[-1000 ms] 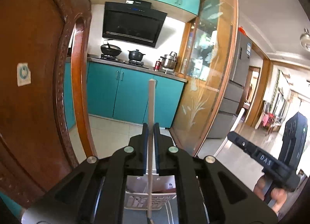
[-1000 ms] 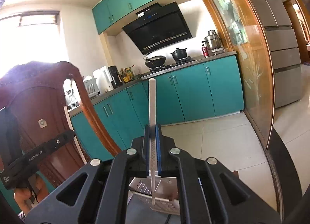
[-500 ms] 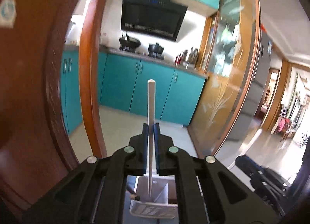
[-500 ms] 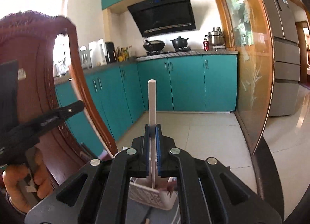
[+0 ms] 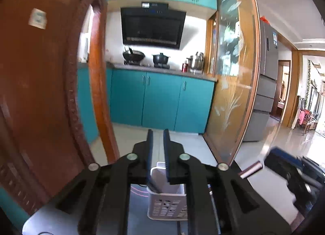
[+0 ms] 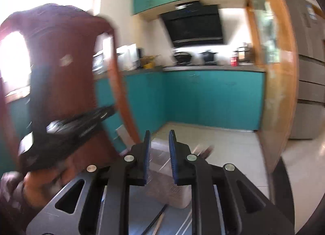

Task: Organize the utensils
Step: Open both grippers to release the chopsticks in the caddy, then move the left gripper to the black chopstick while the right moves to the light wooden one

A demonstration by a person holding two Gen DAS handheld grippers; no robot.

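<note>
While both pairs of jaws are opening with nothing between them, we judge the step in hand to be the release of utensils into the white basket, which stands on the grey table just beyond the fingertips.

Largest in view is the carved wooden chair back, filling nine o'clock in the left wrist view. Behind it, at twelve, run the teal cabinets and the black range hood.

Our left gripper shows a narrow, bare gap, with the basket at six o'clock from its tips. Our right gripper stands a little wider, also bare, and the basket sits beneath it, blurred.

Slotted walls, an inner divider and an open top mark the basket, a perforated white plastic tub. What lies inside we cannot tell.

Thin sticks, likely chopsticks, lie loose on the table at six o'clock in the right wrist view, just beside the basket's base.

Next, we think, comes reaching down for those loose pieces, which calls for wider jaws and a pinch along the shaft.
</note>
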